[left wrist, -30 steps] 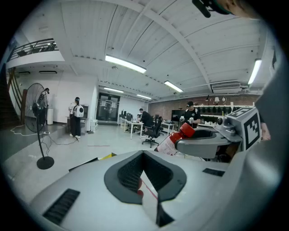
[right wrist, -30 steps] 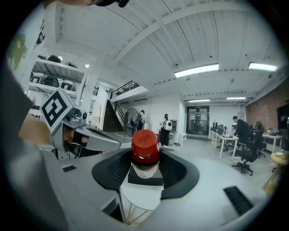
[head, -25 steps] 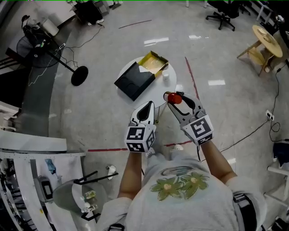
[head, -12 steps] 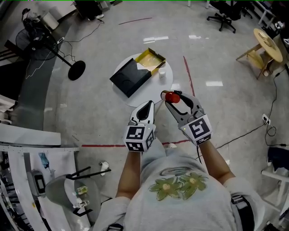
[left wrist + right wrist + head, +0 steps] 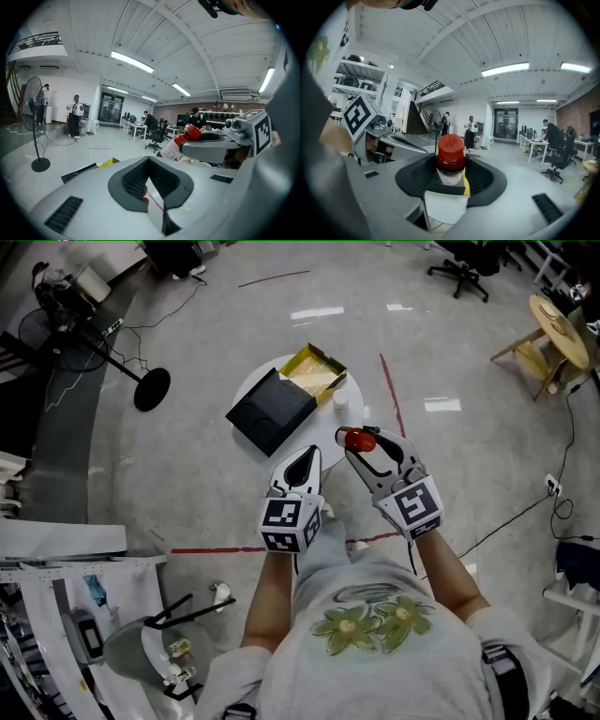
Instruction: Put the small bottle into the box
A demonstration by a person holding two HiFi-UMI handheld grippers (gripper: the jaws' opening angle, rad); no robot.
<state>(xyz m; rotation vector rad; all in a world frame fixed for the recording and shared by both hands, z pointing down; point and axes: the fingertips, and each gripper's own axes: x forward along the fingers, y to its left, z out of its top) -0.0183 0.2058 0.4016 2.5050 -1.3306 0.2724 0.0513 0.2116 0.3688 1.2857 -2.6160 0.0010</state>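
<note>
A small bottle (image 5: 359, 440) with a red cap and white label is held upright by my right gripper (image 5: 364, 442), which is shut on it just near of the round white table (image 5: 330, 432). In the right gripper view the bottle (image 5: 450, 159) stands between the black pads. On the table lies an open box (image 5: 315, 371) with a yellow inside, its black lid (image 5: 275, 411) beside it. My left gripper (image 5: 307, 457) hovers left of the right one, shut and empty. The left gripper view shows the held bottle (image 5: 185, 139) off to its right.
A small white container (image 5: 340, 399) stands on the table right of the box. A fan's stand (image 5: 150, 388) is on the floor to the left, red tape lines (image 5: 392, 395) cross the floor, and a wooden stool (image 5: 553, 329) stands at far right.
Both grippers keep their pose, with the bottle still held. The table and box have shifted slightly in the head view as the camera moved.
</note>
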